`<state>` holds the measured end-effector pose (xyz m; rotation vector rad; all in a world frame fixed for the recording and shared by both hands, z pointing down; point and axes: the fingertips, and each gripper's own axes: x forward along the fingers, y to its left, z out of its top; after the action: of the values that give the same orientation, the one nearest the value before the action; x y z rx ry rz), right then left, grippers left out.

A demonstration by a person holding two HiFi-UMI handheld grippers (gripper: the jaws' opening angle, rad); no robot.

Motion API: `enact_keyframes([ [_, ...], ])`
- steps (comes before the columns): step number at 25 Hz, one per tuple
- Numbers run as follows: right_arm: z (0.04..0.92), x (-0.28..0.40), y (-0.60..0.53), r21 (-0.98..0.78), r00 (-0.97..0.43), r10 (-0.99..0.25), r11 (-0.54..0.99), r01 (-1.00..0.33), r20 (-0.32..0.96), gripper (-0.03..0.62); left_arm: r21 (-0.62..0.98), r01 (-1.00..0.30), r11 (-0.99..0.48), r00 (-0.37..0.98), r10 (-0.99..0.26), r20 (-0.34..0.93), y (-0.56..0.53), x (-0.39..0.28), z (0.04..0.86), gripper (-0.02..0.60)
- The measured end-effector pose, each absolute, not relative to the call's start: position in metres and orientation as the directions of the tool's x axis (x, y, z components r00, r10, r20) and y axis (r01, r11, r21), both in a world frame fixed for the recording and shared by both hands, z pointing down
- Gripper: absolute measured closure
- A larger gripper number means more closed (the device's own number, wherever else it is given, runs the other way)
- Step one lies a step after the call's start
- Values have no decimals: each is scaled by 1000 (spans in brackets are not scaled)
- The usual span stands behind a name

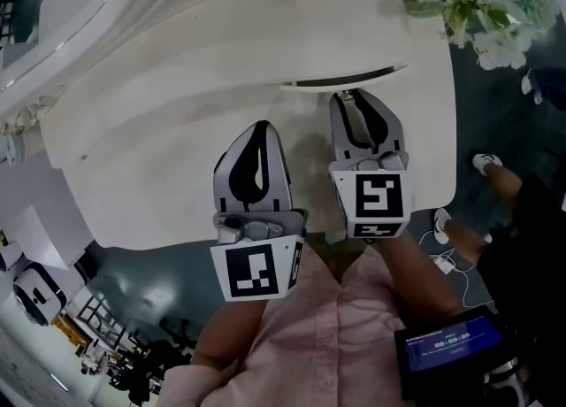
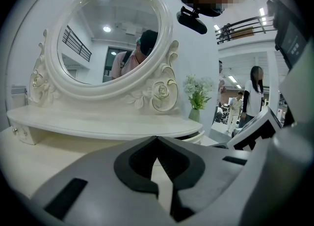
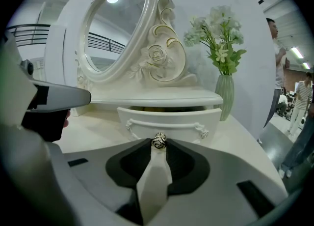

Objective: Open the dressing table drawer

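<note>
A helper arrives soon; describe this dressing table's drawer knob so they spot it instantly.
Find the white dressing table with the oval mirror. Under the mirror's shelf sits a small drawer, slightly open. The knob is at its front centre: a dark, ornate metal ball, unlike the white carved scrolls beside it, pinched by the right hand-held gripper.

nothing here can be read for sure. the small dark screen [image 1: 451, 343] at the person's side shows pale lines, perhaps a row of digits, too small to make out. the cube [image 1: 256, 272] on the left tool [image 1: 259, 129] and the cube [image 1: 378, 197] on the right tool [image 1: 351, 100] bear black-and-white square patterns, not letters.
</note>
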<state>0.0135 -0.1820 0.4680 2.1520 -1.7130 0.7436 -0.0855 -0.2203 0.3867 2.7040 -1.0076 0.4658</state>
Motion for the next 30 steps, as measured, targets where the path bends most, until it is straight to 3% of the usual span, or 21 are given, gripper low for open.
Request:
enact_keyframes([
  [30, 471, 0, -156, -99, 145, -811, -241, -965, 566, 488, 87, -647, -758, 732, -586, 348, -200, -84, 381, 574],
])
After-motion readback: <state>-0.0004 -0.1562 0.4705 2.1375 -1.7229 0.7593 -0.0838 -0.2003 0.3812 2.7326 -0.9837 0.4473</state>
